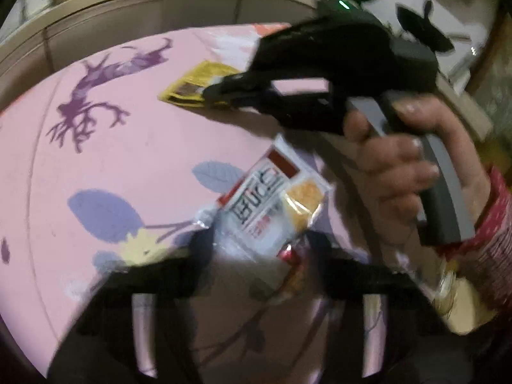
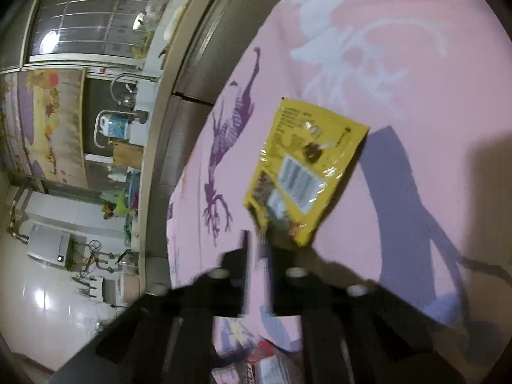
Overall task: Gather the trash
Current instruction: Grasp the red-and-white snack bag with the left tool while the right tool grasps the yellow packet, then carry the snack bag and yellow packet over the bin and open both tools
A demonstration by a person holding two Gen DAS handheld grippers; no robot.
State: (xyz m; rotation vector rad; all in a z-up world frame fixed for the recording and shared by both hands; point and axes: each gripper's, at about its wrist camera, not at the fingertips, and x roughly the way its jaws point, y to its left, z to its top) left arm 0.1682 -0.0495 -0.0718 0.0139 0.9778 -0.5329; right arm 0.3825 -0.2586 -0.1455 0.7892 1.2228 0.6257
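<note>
Yellow wrapper — long axis along right gripper

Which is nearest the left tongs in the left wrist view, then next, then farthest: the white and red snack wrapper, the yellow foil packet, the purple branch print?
1. White and red snack wrapper: between the left tongs, at the fingertips.
2. Yellow foil packet: farther up the pink cloth, at the right tongs.
3. Purple branch print: far upper left; about level with the packet, so a close call.

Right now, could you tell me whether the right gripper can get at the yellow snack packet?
Probably yes: the right gripper is already at the yellow snack packet's near edge on the pink cloth, nothing between.
</note>
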